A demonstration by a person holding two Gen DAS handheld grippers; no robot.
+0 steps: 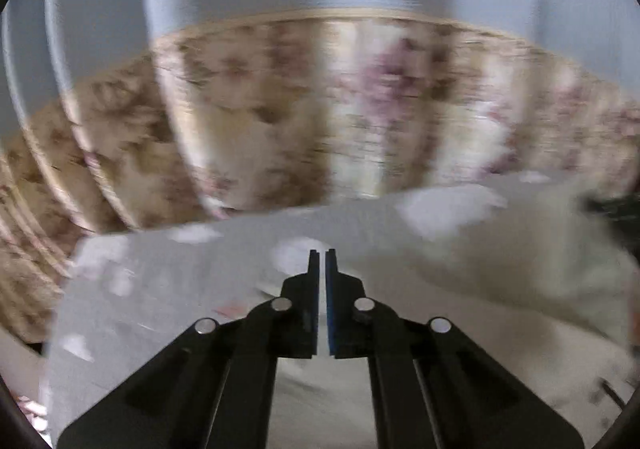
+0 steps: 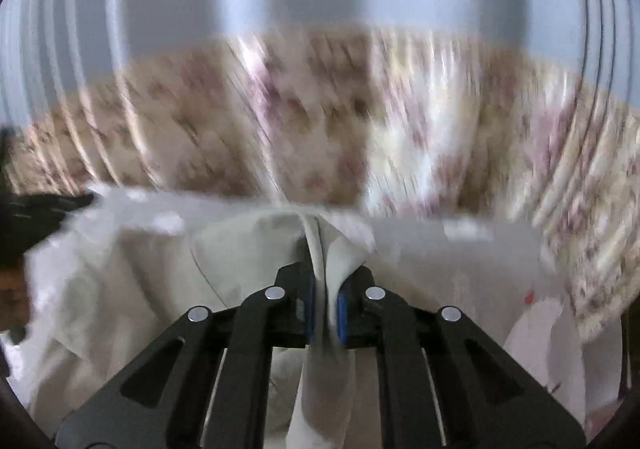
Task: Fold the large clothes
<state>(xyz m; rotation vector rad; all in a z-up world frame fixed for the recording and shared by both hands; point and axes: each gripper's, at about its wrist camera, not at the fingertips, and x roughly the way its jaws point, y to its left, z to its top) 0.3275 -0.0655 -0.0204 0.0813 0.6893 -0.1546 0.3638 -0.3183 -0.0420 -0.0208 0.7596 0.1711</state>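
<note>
The right tongs (image 2: 324,249) pinch a raised fold of the crumpled off-white cloth garment (image 2: 132,281), which lies in a heap on the pale grey patterned bed sheet (image 1: 168,289). The left tongs (image 1: 322,255) are closed with nothing visibly between them. Judging by the rumpled heap, folding has barely begun: no neat fold shows yet.

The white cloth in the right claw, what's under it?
Under the white cloth only more pale fabric shows, bunched beside the right claw. The flowery curtain hangs behind. Whatever surface lies underneath is covered.
</note>
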